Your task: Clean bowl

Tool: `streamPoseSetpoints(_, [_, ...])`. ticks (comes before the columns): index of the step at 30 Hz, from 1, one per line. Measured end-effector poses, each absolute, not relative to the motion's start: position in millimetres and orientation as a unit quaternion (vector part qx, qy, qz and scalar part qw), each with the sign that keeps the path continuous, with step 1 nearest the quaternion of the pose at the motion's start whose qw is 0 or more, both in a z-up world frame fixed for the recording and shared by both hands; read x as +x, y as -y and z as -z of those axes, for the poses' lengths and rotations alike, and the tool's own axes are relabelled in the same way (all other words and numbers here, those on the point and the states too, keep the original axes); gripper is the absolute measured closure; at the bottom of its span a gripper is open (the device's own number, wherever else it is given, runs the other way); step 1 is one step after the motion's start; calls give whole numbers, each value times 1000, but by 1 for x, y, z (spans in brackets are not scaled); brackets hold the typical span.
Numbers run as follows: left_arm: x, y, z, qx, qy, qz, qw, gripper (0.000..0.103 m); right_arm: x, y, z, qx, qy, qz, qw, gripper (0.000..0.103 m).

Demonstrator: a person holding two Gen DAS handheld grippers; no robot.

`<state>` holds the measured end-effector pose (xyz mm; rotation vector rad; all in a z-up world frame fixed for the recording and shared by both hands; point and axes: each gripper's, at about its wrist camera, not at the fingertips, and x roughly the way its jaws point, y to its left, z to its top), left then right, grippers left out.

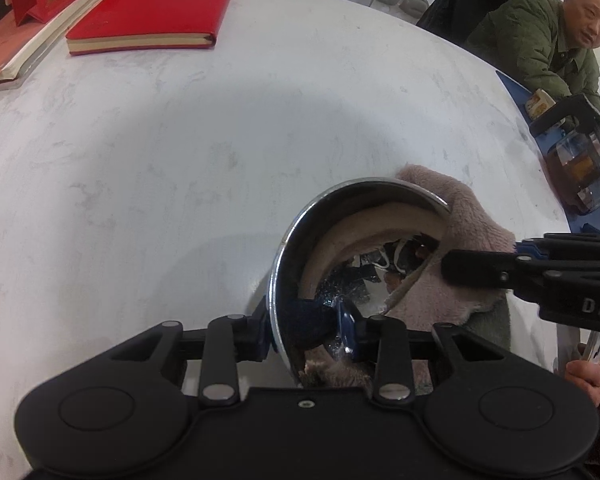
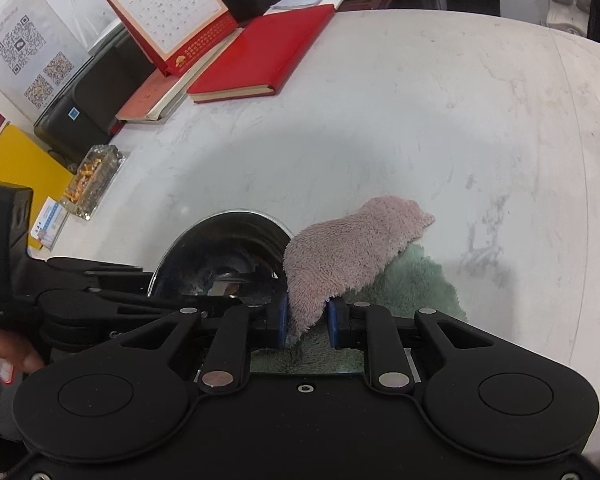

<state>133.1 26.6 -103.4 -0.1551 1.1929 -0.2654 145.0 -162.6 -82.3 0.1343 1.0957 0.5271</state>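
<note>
A shiny steel bowl (image 1: pixel 364 240) is tipped on its side over the white marble table (image 1: pixel 180 160), its opening facing right. My left gripper (image 1: pixel 306 332) is shut on the bowl's near rim, one finger outside and one inside. A fluffy pink cloth (image 1: pixel 468 232) drapes over the bowl's right rim and reaches inside. My right gripper (image 2: pixel 308 320) is shut on that pink cloth (image 2: pixel 348 248), right beside the bowl (image 2: pixel 220 248). In the left wrist view the right gripper (image 1: pixel 480 258) comes in from the right. A green cloth (image 2: pixel 420 284) lies under the pink one.
Red notebooks (image 1: pixel 152 8) and a desk calendar (image 2: pixel 168 12) lie at the table's far left. A glass teapot (image 1: pixel 584 160) stands on a blue tray at the right edge, with a seated person (image 1: pixel 540 36) behind it. A glass ashtray (image 2: pixel 92 180) and a black printer (image 2: pixel 88 100) sit left.
</note>
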Motion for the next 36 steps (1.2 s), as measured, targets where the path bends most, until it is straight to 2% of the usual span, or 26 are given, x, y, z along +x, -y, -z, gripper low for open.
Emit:
streamPoseSetpoints(16, [148,-26,92,-39,-552,146,820,72,149,161,83,58,-511,-252,820,85])
streamPoseSetpoints(19, [150,-25,94,-33,-556,150,817,80,150,160,83,54,-511,-252,820,85])
streamPoseSetpoints(25, [152,-24,97,-21,-562,157,811,88,156,156,83,41,-507,-252,823,85])
streamPoseSetpoints(36, [146,-20,92,5,-558,155,815,84,165,141,79,-1,-498,-272,823,85])
